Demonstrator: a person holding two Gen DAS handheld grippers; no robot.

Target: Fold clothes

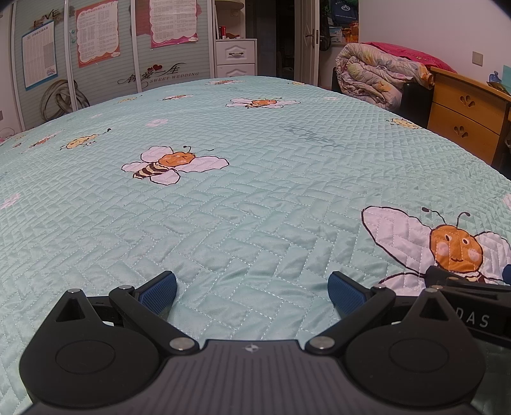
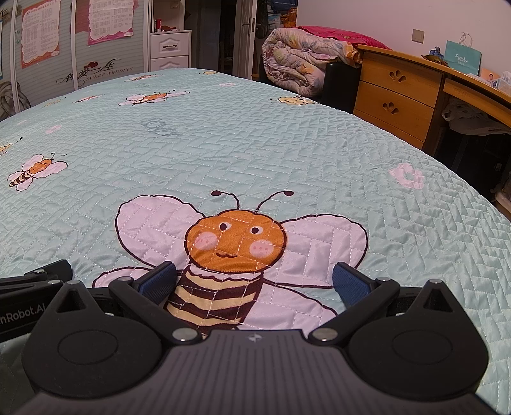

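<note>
My left gripper point(image 1: 252, 295) and right gripper point(image 2: 254, 287) hover side by side over the bed's near edge, bee-print bedspread point(image 1: 255, 178) below, jaws spread wide, gripping nothing

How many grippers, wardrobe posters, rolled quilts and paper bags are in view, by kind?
Grippers: 2 (left gripper, right gripper)
Wardrobe posters: 3
Rolled quilt: 1
Paper bag: 1
Total: 7

Mint quilted bedspread point(image 1: 255, 198), orange-striped bee print point(image 2: 230, 255); honey-wood dresser point(image 2: 396, 99).
</note>
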